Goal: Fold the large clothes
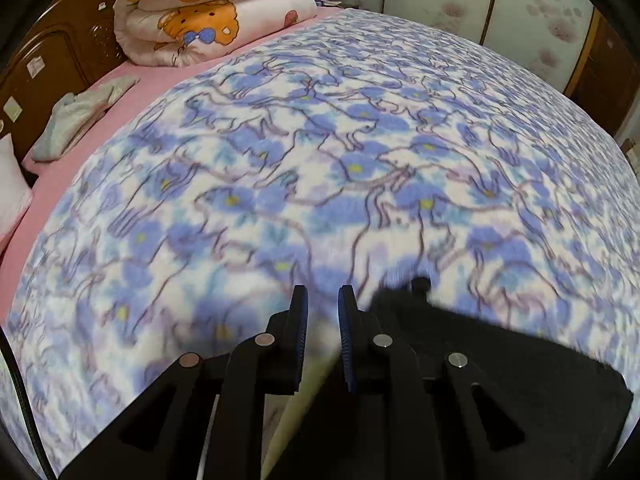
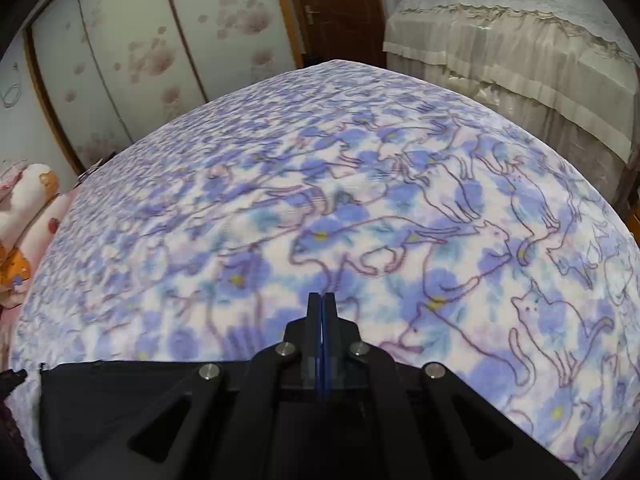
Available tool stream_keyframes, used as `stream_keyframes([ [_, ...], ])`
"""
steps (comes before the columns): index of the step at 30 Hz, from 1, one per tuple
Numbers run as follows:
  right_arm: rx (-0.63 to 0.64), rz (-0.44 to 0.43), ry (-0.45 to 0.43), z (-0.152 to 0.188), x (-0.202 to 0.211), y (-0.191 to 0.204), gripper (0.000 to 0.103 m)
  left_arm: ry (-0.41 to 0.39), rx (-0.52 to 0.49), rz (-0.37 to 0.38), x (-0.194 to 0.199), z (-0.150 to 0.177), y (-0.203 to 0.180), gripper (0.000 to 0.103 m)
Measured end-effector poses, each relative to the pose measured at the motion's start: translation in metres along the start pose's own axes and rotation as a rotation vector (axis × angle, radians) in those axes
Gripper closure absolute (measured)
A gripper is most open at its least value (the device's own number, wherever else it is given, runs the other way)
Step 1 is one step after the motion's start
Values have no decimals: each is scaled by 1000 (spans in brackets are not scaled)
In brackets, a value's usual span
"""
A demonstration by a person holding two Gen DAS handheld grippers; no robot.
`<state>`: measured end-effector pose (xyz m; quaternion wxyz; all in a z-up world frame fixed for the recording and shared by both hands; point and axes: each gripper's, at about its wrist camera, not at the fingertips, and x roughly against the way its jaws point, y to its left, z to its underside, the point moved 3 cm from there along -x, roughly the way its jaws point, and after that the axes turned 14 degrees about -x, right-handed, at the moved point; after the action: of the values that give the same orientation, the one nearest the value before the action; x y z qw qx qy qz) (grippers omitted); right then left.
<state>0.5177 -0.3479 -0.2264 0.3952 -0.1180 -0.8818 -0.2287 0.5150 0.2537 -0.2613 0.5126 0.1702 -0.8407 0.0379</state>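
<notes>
A black garment [image 1: 500,360] lies on the blue-and-white cat-print blanket [image 1: 320,160] at the near edge of the bed. In the left wrist view it lies to the right of and under my left gripper [image 1: 323,300], whose jaws stand slightly apart with nothing visible between them. In the right wrist view the black garment [image 2: 120,400] fills the lower left under my right gripper [image 2: 322,300], whose blue pads are pressed together. Whether any cloth is pinched between them cannot be told. The blanket [image 2: 360,200] stretches ahead.
A rolled bear-print quilt [image 1: 216,8] sits at the brown headboard [image 1: 52,52], on a pink sheet [image 1: 132,92] with folded grey cloth [image 1: 76,116]. Wardrobe doors [image 2: 140,52], a brown door [image 2: 340,8] and lace-covered furniture [image 2: 520,60] stand beyond the bed.
</notes>
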Motion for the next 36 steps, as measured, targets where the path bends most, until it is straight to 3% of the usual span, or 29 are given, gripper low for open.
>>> stream_keyframes([
  [5, -6, -66, 96, 5, 28, 32, 103, 16, 14, -16, 33, 43, 10, 90],
  [7, -40, -127, 152, 13, 39, 48, 103, 40, 57, 17, 43, 66, 15, 90],
  [11, -33, -164, 215, 43, 49, 80, 103, 91, 114, 65, 59, 115, 19, 89],
  [13, -42, -196, 292, 62, 46, 96, 103, 110, 150, 119, 65, 140, 22, 90],
  [15, -25, -223, 368, 88, 41, 117, 103, 126, 218, 228, 67, 166, 26, 90],
  [19, -28, -275, 522, 131, 29, 146, 103, 136, 267, 306, 74, 204, 32, 90],
  [22, -26, -243, 660, 164, 12, 159, 103, 133, 277, 357, 80, 223, 37, 90],
  [24, -11, -166, 725, 181, 3, 161, 103, 136, 287, 381, 81, 233, 39, 90],
  [28, -63, -47, 818, 201, -12, 147, 103, 149, 326, 444, 78, 246, 43, 89],
  [36, -101, 13, 925, 222, -49, 141, 103, 186, 458, 632, 64, 271, 39, 85],
])
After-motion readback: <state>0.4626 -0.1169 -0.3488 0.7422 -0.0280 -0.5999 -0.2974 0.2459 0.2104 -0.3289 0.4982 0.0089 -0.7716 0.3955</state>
